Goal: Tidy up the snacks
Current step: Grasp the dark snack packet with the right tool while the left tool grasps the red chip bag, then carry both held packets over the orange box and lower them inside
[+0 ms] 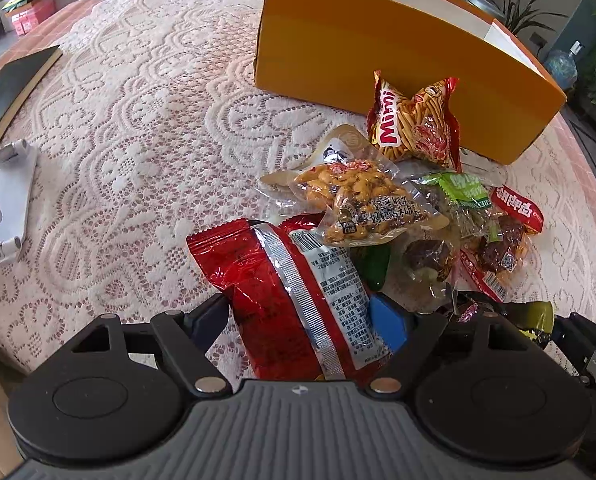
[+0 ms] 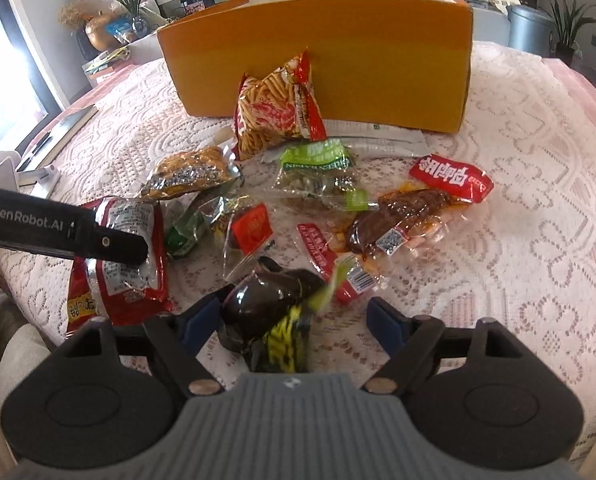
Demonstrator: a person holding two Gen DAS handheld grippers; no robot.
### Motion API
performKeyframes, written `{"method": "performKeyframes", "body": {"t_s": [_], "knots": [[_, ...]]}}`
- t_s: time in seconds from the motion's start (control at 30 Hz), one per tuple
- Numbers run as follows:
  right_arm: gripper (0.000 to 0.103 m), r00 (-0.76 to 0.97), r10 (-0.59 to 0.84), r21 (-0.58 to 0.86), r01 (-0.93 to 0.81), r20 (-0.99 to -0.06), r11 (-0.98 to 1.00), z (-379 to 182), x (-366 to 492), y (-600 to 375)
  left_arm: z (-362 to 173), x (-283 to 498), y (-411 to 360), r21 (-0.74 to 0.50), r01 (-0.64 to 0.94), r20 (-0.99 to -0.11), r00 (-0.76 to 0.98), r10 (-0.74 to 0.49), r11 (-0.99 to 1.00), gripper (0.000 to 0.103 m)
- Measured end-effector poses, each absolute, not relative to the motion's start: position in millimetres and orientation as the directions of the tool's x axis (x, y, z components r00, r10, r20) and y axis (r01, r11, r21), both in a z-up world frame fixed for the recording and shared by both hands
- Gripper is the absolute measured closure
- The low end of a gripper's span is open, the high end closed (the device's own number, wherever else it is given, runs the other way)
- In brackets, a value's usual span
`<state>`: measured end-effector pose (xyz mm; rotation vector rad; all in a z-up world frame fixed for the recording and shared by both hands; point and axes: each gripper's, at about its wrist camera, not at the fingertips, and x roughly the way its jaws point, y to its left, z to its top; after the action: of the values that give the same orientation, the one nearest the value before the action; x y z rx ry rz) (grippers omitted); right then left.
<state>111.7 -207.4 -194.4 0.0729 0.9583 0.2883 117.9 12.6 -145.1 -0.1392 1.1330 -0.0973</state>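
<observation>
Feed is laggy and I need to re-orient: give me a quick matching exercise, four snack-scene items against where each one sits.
Column A
1. red bag
2. dark packet
3. Mimi bag
4. orange box

Column B
a. leaning against the box front
b. between the open left gripper jaws
c. at the far side of the table, behind the pile
d. between the open right gripper jaws

Pairs: 1-b, 2-d, 3-a, 4-c
</observation>
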Motion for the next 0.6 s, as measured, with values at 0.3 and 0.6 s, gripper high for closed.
{"method": "performKeyframes", "body": {"t_s": [0.3,0.6], "knots": [[0.059,0.554,0.304,0.182,-0.264,-0.775,0.947,-192.2,106.7,-200.9,-152.1,118.2,14.4,-0.173,0.005,-0.891,0.425,-0.159,0.985,0.009],[0.06,0.583,0.262,0.122,-0.268,-0.769,0.956,-185.9,100.8,-199.8,-145.0,107.9,13.3,-0.171,0.02,-0.877,0.453,-0.162,0.985,0.017]]}}
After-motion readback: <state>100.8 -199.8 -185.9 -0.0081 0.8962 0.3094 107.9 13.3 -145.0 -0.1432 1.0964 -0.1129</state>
